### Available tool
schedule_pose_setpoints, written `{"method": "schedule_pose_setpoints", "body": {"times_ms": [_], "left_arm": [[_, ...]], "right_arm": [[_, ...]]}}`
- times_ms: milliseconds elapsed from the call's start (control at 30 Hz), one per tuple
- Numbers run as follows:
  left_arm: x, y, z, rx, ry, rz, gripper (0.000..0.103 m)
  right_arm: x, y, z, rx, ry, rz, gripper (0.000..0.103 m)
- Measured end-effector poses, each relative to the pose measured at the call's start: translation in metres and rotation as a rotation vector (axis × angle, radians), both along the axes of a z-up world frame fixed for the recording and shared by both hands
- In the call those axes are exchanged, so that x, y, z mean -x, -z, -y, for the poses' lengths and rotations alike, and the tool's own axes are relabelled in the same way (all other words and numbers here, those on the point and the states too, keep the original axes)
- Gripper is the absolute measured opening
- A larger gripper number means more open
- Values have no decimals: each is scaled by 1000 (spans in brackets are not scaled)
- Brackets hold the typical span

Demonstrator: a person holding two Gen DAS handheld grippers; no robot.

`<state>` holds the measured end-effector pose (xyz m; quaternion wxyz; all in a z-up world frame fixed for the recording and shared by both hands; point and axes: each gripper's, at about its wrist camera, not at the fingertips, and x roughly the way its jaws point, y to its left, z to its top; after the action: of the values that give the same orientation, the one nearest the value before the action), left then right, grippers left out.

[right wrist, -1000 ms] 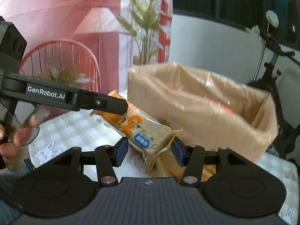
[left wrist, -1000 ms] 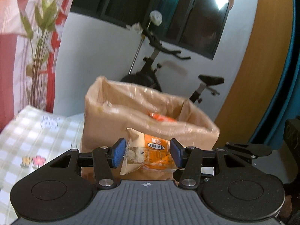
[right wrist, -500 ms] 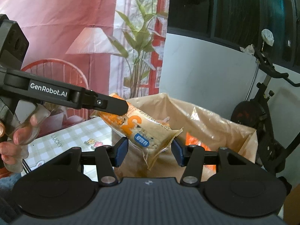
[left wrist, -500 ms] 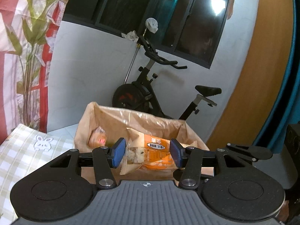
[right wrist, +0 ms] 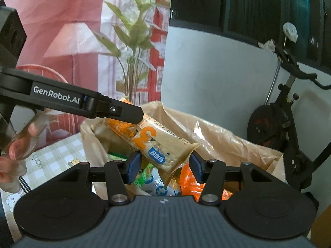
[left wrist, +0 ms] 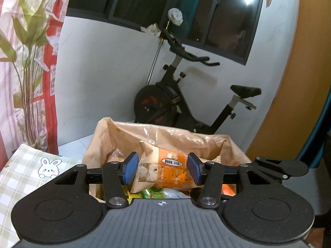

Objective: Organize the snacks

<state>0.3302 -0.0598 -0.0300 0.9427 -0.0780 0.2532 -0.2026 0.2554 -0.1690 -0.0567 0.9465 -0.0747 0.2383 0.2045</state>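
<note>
Left tongs [left wrist: 162, 170]: clamp snack bar [left wrist: 165, 170], its long axis crosswise.
Right tongs [right wrist: 163, 166]: clamp its other end.
Bag [left wrist: 178, 136]: directly below.

Each view is taken from a camera on a gripper, looking forward along its two fingers and tilted slightly downward. The left view is held close above the near rim of the lined box [left wrist: 165, 136], facing the exercise bike [left wrist: 178, 101] behind it. The right view is held equally close to the box [right wrist: 227, 144], seen more from its right, with the bike [right wrist: 277, 124] behind it at the right edge. Both views share the box, the bike, the checked surface [left wrist: 22, 171] left of the box, and the one snack packet [left wrist: 165, 169] between both grippers.
</note>
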Motion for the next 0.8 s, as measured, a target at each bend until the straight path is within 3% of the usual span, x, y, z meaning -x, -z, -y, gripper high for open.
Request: {"method": "schedule_pose_setpoints", "body": {"times_ms": [200, 367, 467, 600, 800], "left_arm": [[-8, 8, 0, 1, 12, -34, 54], [-4, 5, 3, -49, 10, -16, 60], [5, -2, 3, -77, -1, 8, 69], [19, -17, 1, -127, -32, 47, 91], [50, -45, -4, -166, -72, 120, 95]], "right_arm": [[-13, 12, 1, 10, 13, -42, 54], [-13, 14, 5, 8, 61, -49, 57], [-8, 10, 10, -8, 96, -39, 68], [1, 0, 18, -54, 144, -19, 84], [26, -21, 29, -123, 197, 13, 98]]}}
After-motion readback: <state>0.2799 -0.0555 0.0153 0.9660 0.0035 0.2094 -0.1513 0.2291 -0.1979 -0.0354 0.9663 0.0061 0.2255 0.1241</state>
